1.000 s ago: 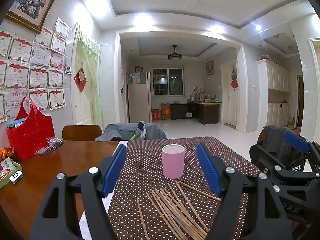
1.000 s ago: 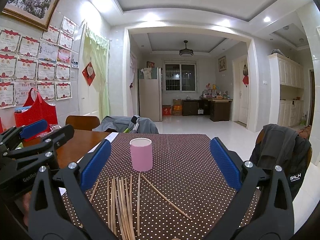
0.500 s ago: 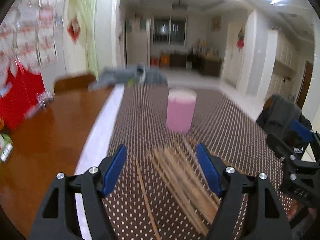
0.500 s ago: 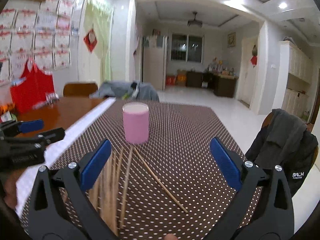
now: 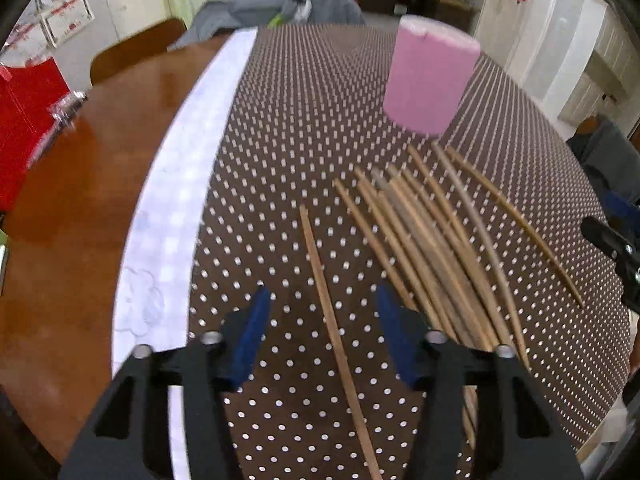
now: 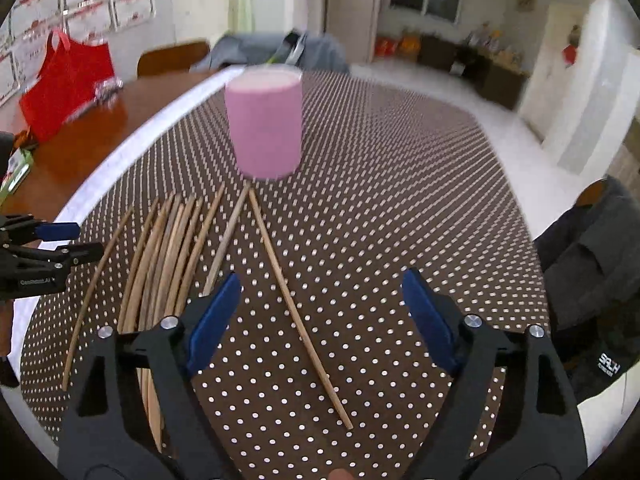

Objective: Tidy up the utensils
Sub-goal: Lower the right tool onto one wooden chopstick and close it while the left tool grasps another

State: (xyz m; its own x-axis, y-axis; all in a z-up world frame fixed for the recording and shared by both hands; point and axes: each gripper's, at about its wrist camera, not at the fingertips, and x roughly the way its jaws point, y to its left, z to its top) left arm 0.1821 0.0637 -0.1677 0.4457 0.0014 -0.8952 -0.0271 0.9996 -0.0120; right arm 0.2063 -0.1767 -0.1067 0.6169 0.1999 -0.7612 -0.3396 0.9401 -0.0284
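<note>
A pink cup (image 5: 430,80) (image 6: 266,128) stands upright on the brown dotted cloth (image 5: 304,128). In front of it lie several wooden chopsticks in a loose bundle (image 5: 432,248) (image 6: 160,264). My left gripper (image 5: 323,300) points down at the cloth with its jaws closing. A lone chopstick (image 5: 328,312) lies between them, untouched by the pads. My right gripper (image 6: 320,280) hangs over another stray chopstick (image 6: 296,308), jaws closing and still wide, pads clear of it. In the right wrist view the left gripper (image 6: 52,248) shows at the left edge.
A white cloth strip (image 5: 180,184) edges the dotted cloth, with bare wooden table (image 5: 80,200) to its left. A red bag (image 6: 68,80) stands far left. A wooden chair (image 6: 172,58) is behind the table, and a dark jacket (image 6: 592,280) hangs on a chair at right.
Both grippers have tipped downward and come closer to the chopsticks on the cloth. Both pairs of jaws have narrowed, the left more than the right.
</note>
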